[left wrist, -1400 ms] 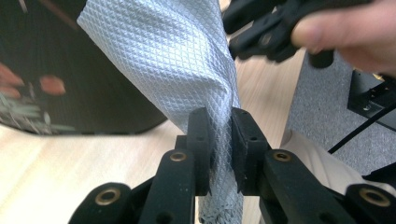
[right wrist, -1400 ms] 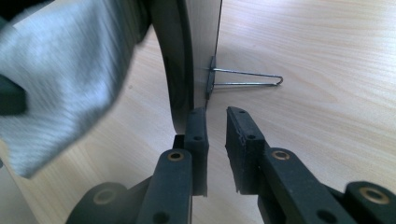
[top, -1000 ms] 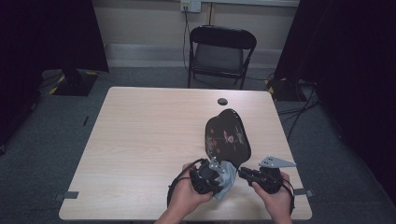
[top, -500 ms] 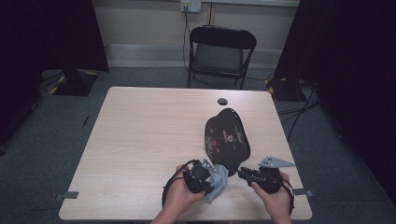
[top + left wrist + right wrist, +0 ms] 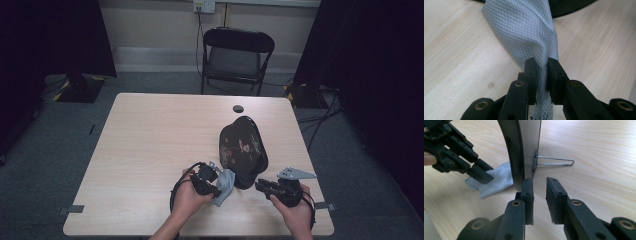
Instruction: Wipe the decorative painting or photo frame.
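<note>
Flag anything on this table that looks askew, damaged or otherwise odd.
Nothing looks damaged or spilled. The black oval mirror stands tilted on its wire stand near the table's front edge. A grey cloth is pinched in the left gripper beside the mirror; the right gripper sits at its edge with nothing between the fingers.

Camera positions: one fixed overhead, two jaw-mounted

The table point(image 5: 150, 150) is viewed forward and downward from above the person's side; each gripper view is taken close along its own jaws, low over the tabletop, the grey cloth point(image 5: 524, 32) being shared by all three
</note>
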The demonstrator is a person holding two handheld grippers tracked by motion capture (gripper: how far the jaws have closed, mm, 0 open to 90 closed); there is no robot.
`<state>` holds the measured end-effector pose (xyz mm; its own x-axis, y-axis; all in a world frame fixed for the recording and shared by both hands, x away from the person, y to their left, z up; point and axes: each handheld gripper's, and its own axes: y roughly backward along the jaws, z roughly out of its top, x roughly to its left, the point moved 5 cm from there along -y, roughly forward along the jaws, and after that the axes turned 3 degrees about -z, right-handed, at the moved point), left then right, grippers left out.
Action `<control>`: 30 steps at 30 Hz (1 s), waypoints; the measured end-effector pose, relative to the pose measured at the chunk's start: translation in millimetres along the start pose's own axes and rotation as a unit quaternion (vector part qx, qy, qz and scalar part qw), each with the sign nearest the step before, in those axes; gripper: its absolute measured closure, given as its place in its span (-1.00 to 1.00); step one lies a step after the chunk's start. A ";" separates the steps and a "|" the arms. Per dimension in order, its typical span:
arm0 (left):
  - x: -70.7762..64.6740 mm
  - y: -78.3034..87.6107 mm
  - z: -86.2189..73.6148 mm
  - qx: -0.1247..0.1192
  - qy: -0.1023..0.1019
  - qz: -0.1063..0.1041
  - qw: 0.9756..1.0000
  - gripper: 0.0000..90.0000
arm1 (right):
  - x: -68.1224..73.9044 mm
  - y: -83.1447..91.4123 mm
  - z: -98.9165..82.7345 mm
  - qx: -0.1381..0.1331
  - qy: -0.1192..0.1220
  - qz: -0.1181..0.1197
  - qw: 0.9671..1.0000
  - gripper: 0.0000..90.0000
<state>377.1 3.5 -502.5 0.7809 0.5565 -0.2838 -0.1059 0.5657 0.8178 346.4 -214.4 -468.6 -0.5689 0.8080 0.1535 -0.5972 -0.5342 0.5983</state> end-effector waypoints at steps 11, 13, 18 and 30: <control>21.2 6.9 8.4 -0.026 0.040 0.003 0.999 0.75 | -0.4 -1.2 -0.9 0.002 -0.002 0.000 1.000 0.69; 22.3 8.5 10.2 -0.029 0.038 0.006 0.999 0.75 | 0.0 -1.5 -1.0 0.002 0.000 0.000 1.000 0.68; 17.2 16.2 8.6 -0.034 0.025 0.007 0.999 0.75 | -0.7 -1.0 -1.4 0.003 -0.002 -0.002 1.000 0.62; -23.1 33.4 -14.3 -0.030 -0.034 -0.010 0.999 0.75 | -8.4 2.5 -1.7 -0.001 -0.004 -0.025 1.000 0.28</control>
<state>346.8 18.2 -475.8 0.8231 0.5034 -0.2629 -0.1258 0.6131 0.7800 348.7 -223.0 -469.7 -0.5337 0.8357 0.1293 -0.6258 -0.4932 0.6043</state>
